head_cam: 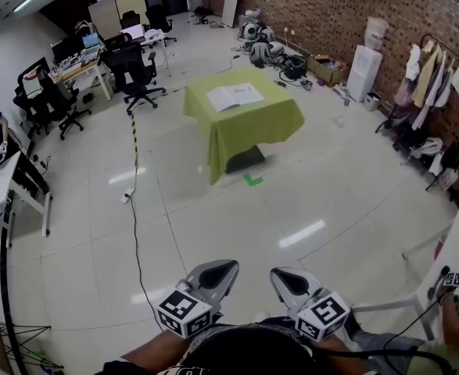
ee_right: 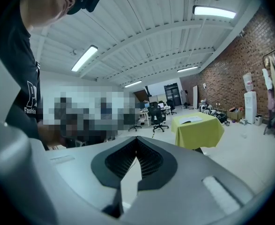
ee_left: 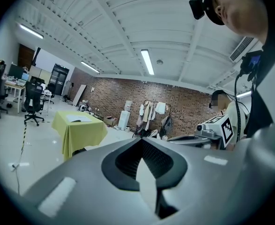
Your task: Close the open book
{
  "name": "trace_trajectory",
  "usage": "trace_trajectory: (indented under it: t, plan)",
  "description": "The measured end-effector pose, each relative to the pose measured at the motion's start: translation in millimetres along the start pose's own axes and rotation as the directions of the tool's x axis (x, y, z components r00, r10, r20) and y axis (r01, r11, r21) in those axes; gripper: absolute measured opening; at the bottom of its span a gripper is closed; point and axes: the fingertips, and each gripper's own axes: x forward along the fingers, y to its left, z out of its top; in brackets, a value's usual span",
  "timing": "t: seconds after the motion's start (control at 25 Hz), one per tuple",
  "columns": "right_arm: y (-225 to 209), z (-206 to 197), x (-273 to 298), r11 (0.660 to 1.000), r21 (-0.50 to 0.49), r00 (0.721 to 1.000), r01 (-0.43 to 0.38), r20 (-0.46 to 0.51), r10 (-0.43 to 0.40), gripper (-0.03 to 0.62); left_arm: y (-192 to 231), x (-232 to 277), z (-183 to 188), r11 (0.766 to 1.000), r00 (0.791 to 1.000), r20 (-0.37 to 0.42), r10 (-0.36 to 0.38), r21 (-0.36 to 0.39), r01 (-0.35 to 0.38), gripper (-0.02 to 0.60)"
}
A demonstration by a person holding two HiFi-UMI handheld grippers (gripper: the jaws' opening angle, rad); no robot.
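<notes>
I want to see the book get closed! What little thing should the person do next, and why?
Probably step forward toward the table. The book lies open on its green cloth, far across the floor. The left gripper and right gripper are both shut, empty and close to the person's body, so neither can reach the book from here.

- A table (head_cam: 280,104) draped in a yellow-green cloth (head_cam: 245,143) stands alone on the pale tiled floor (head_cam: 213,233).
- An open book (head_cam: 234,96) lies flat on top.
</notes>
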Motion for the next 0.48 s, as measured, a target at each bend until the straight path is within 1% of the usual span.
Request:
trace_trajectory:
  t: [0.12,0.28,0.48]
  plan:
    - [-10,-2,-7,1.000,0.002,1.000,-0.011,-0.005,0.011,0.008,-7,7,-2,1.000,1.000,-0.007,0.008,-0.018,-0.008,0.006]
    - [-18,-1,-16,0.999,-0.002,0.999,-0.048,-0.002,0.048,0.008,-15,17,-6,0.998,0.999,-0.008,0.045,-0.032,-0.045,0.006]
    - [-30,-3,-25,0.997,-0.006,0.997,-0.082,-0.008,0.082,0.008,-31,28,-3,0.998,0.998,-0.007,0.060,-0.011,-0.060,0.006]
